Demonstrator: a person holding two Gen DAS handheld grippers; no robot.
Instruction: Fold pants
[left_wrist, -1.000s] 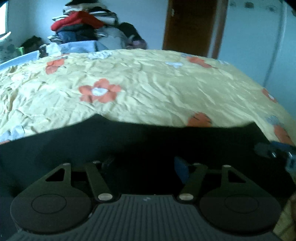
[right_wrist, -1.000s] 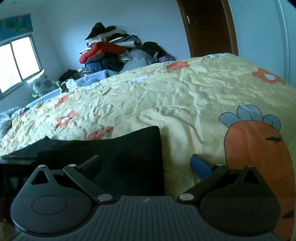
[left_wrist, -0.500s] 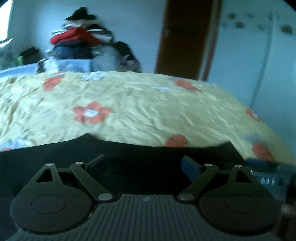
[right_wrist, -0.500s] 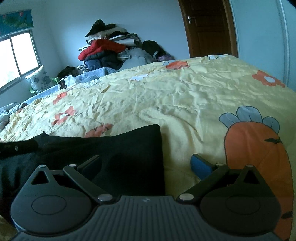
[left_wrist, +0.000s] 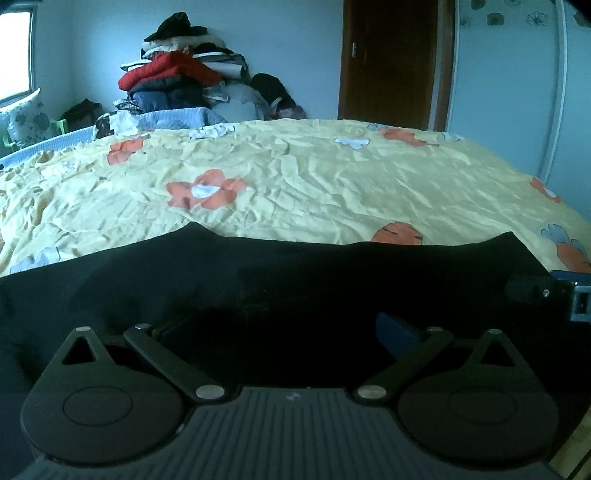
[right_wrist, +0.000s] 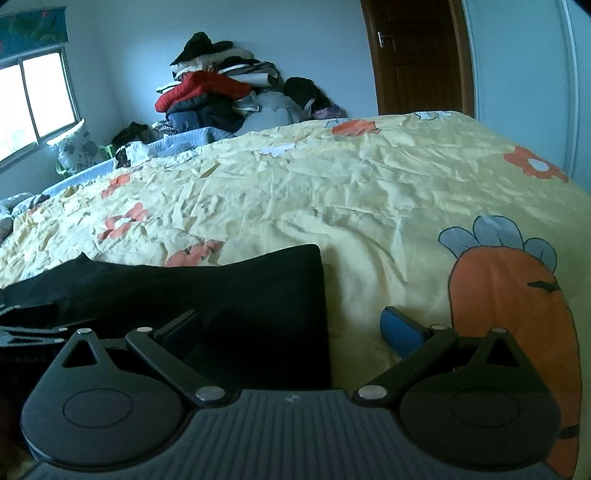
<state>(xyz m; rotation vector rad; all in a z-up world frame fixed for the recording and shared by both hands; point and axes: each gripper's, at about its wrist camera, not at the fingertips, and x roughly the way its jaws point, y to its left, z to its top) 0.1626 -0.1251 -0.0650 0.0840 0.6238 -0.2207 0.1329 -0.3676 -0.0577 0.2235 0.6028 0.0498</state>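
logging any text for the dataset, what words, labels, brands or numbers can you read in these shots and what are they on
None can be read in either view.
Black pants lying on the yellow flowered bedsheet: no tag or print shows.
Small pale mark on the ribbed grey body of the left gripper: too small to read.
The same mark on the right gripper: too small to read.
Brown wooden door and the heap of folded clothes: no lettering visible.
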